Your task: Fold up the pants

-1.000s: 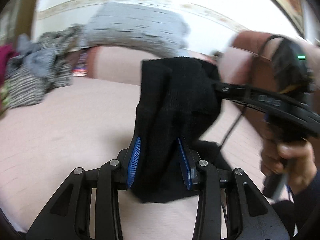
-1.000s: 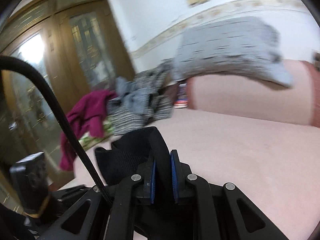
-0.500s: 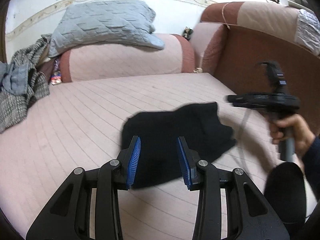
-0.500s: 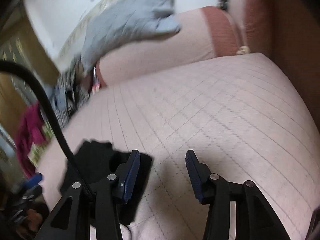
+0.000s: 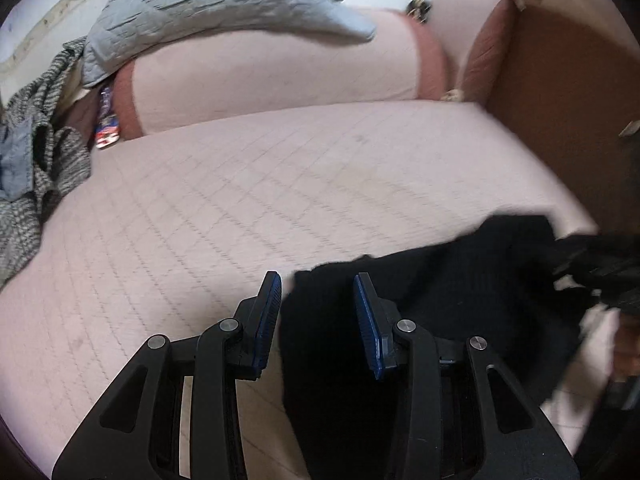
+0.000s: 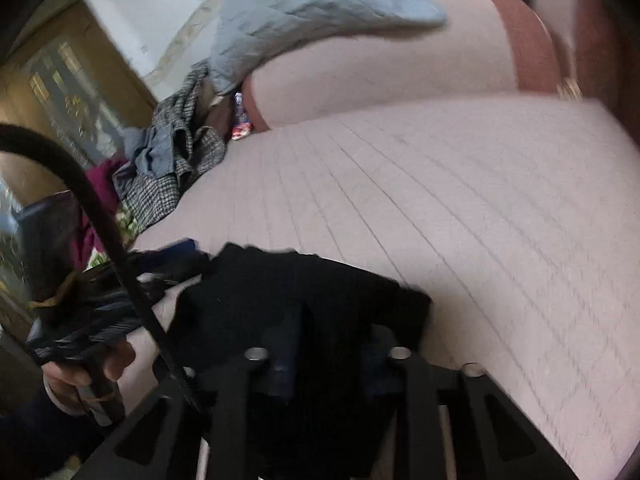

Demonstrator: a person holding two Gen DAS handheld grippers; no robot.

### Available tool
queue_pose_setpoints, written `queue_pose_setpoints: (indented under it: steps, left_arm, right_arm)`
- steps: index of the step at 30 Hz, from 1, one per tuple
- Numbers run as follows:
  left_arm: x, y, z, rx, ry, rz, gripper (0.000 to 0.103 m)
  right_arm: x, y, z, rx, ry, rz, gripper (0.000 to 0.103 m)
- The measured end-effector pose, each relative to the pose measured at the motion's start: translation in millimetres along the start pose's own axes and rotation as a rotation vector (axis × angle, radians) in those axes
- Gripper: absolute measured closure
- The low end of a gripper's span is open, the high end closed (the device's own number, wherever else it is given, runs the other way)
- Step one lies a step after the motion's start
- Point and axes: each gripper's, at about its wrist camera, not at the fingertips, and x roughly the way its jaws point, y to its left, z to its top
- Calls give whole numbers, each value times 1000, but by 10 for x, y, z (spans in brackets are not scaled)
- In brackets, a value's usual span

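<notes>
The pink quilted mattress (image 5: 248, 200) fills most of the room's middle, its stitched grid running out toward a long pink bolster (image 5: 272, 80) with rust-red ends that lies along the far edge. A grey quilted blanket (image 5: 208, 4) is draped over the top of that bolster, hanging off its left end. At the mattress's far left corner a heap of clothes (image 6: 176, 168) is piled up: checked grey cloth, something blue-grey, a bit of magenta behind it. A brown upholstered side panel (image 5: 560, 100) rises along the right edge.

The black pants (image 5: 440, 300) lie bunched on the mattress at its near edge, toward the near right corner, flat enough on the surface but rumpled, with one lobe reaching toward the right edge.

The left gripper (image 5: 316, 316) hovers over the pants' left end, its blue-padded fingers (image 5: 267, 320) spread wide with nothing pinched between them; black cloth shows in the gap beneath. The right gripper (image 6: 324, 364) is low over the other end of the garment, and its fingers also stand apart, though the view is blurred and dark cloth sits right against them, so I cannot say if they touch it. A black cable (image 6: 104, 232) arcs across that view.
</notes>
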Motion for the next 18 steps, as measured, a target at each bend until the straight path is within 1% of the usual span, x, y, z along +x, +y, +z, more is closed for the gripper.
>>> queue_pose_setpoints:
  steps: [2, 3, 4, 5, 6, 7, 9, 10, 12, 13, 15, 18]
  left_arm:
    - [12, 32, -1, -23, -19, 26, 67]
    - [17, 48, -10, -39, -24, 34, 67]
    - [37, 60, -33, -56, -21, 44, 67]
    - [76, 63, -61, -65, -12, 46, 67]
    - [95, 61, -96, -72, -10, 38, 67]
    - [97, 49, -132, -75, -20, 39, 67]
    - [74, 35, -147, -69, -44, 57, 67]
    - [53, 39, -145, -73, -44, 63, 67]
    - [-6, 83, -138, -111, -36, 43, 67]
    - [-43, 122, -133, -136, -29, 26, 67]
    - [-127, 148, -146, -157, -31, 19, 67]
    - [-244, 132, -187, -151, -36, 23, 67]
  right_arm:
    - [-86, 81, 80, -35, -48, 27, 91]
    - [-96, 77, 85, -48, -48, 26, 91]
    - [-73, 62, 67, -64, -25, -2, 91]
    - [-23, 29, 21, -78, 19, -60, 91]
    - [59, -15, -63, -94, 83, -143, 91]
    - [99, -43, -152, -109, 112, -184, 91]
    - [22, -40, -254, -110, 88, -190, 91]
    - [-24, -32, -262, -110, 88, -203, 91]
    - [-148, -16, -261, -106, 65, -231, 91]
    - [-205, -11, -257, -107, 46, -230, 91]
    - [-325, 86, -250, -127, 17, -190, 91]
    - [-329, 314, -240, -167, -7, -143, 91]
